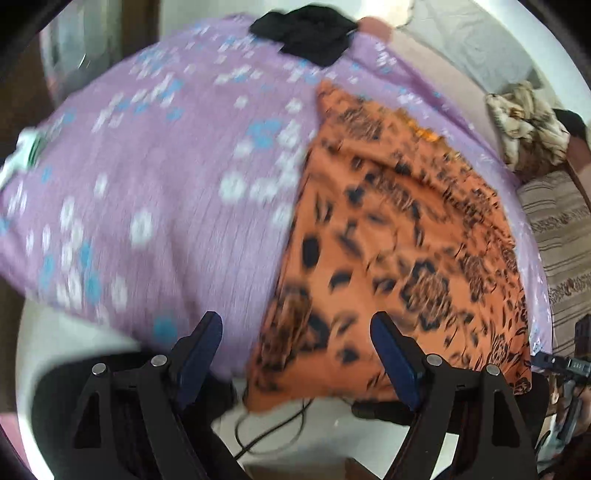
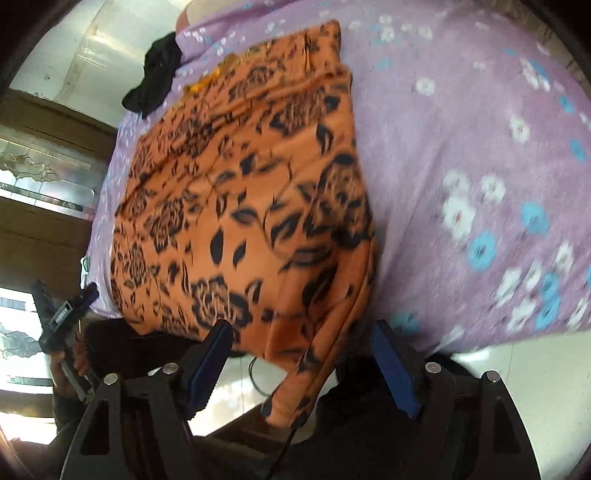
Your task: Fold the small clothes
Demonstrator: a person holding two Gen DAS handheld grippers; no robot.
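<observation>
We find the orange patterned garment (image 1: 399, 236) lying spread on the purple flowered cloth (image 1: 147, 192) that covers the surface, toward one side of it, with its near hem hanging a little over the surface's near edge. A black garment (image 1: 306, 33) sits at the far edge, well apart from the orange one.

The left gripper (image 1: 295, 354) hovers above the near edge with its jaws wide apart and nothing between them. The right gripper (image 2: 301, 365) hovers over the garment's overhanging hem; its jaws are likewise apart and empty, and no pad presses on the fabric.

We judge the step in hand to be the approach to the near hem before a fold. To do it well:

1. We bring each gripper down to a separate near corner of the orange garment, so that the hem is held at both ends.
2. We close only on the orange fabric. The purple cloth lies directly beneath it and is easily pinched along with it.
3. We lift both corners together and carry them evenly toward the far hem, so that the fold line runs straight.

Both views are blurred. We can read no brand, label or writing.
</observation>
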